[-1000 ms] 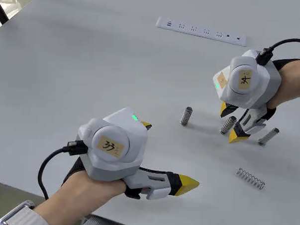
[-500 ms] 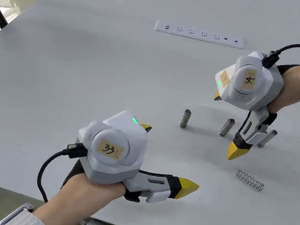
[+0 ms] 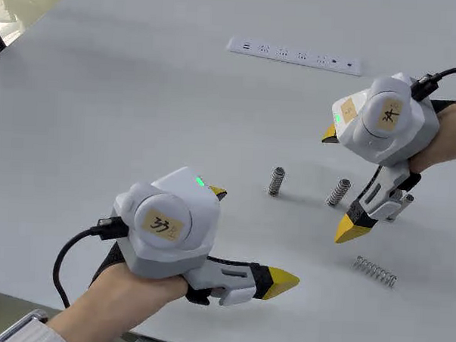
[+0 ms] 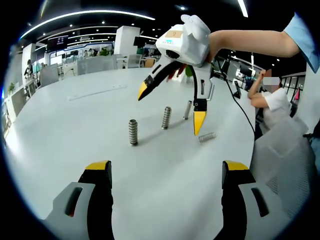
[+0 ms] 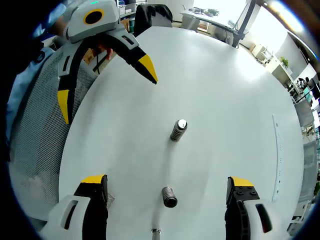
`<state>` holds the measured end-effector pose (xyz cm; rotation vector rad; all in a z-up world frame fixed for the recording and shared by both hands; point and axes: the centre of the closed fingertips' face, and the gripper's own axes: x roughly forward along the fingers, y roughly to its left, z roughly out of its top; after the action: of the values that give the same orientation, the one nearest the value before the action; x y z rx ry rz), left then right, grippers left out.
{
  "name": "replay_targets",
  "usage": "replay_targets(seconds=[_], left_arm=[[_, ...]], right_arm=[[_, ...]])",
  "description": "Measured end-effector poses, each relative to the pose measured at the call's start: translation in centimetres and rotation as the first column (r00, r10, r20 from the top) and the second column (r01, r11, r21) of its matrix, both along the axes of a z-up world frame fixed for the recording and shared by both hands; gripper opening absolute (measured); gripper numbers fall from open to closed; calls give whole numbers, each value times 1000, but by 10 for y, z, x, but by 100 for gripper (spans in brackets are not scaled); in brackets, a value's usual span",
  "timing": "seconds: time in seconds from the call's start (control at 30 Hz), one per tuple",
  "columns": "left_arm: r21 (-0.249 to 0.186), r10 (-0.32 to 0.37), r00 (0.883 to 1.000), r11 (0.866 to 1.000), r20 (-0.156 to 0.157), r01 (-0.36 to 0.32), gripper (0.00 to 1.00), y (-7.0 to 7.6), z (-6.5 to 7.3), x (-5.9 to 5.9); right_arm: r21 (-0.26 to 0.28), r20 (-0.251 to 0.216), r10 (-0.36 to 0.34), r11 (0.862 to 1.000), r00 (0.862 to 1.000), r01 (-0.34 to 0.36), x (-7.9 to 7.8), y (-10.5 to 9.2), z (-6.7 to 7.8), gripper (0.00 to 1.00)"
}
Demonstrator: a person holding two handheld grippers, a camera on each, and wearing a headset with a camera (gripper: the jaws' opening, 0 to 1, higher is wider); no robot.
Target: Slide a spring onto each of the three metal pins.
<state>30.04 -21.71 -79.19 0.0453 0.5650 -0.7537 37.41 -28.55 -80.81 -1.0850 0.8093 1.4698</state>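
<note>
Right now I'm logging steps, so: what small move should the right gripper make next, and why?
Probably lower the right gripper to the loose spring lying on the table: its jaws stand open, and the third pin is bare.

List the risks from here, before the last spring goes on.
1. The loose spring lies flat on the smooth table. A pinch from the open right claw might make it roll or flick away.
2. The bare pin stands close beside a sprung pin. The wide claw hanging over them might tip one.
</note>
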Motion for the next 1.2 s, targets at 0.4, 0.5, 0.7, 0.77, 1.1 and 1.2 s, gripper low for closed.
replay_targets(seconds=[0.4,0.5,0.7,0.77,1.1,1.2], left_arm=[[8,-20,1000,1000,10,20,90,-3,5,-1],[14,-32,999,999,13,32,90,-5,5,-2],[21,-61,998,998,17,61,90,-12,7,-4],[23,-71,997,997,17,70,90,-14,7,-5],[37,-115,993,993,20,114,90,-22,10,-8],[46,-129,991,991,19,128,90,-23,10,-8]], right_arm=[[109,-10,-115,987,993,116,-15,-21,19,97],[133,-7,-144,981,990,143,-11,-31,23,97],[177,0,-208,963,978,204,-19,-49,34,96],[185,-1,-222,958,975,219,-19,-56,33,95],[237,1,-341,913,940,331,-45,-85,46,95],[249,-3,-379,896,925,368,-53,-96,49,94]])
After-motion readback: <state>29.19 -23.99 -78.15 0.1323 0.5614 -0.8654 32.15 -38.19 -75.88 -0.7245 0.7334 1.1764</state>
